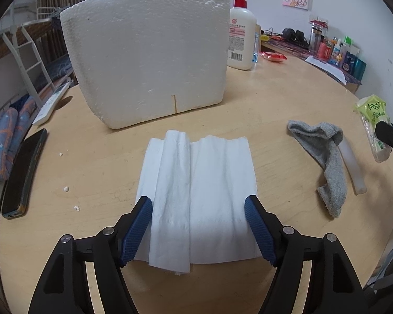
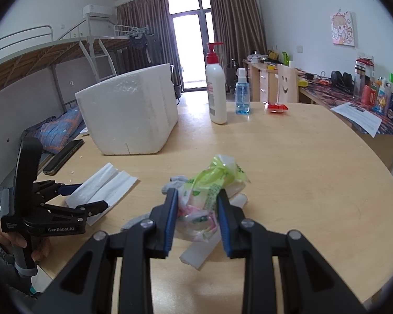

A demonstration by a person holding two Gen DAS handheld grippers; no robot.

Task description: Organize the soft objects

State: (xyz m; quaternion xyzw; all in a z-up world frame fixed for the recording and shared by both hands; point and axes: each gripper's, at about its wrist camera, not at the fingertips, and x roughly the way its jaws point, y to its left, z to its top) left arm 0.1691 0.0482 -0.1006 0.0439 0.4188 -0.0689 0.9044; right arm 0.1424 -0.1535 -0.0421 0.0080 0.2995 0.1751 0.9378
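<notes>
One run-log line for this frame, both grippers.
left gripper: open, straddling white tissue | right gripper: shut on green tissue pack | grey sock: on table

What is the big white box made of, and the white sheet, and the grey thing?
The big white box looks like foam: matte, with a bumpy beaded surface and crumbs on the table. The white sheet seems to be tissue paper, thin and soft, with creases and folds. The grey thing looks like a knitted fabric sock, fuzzy and limp.
</notes>
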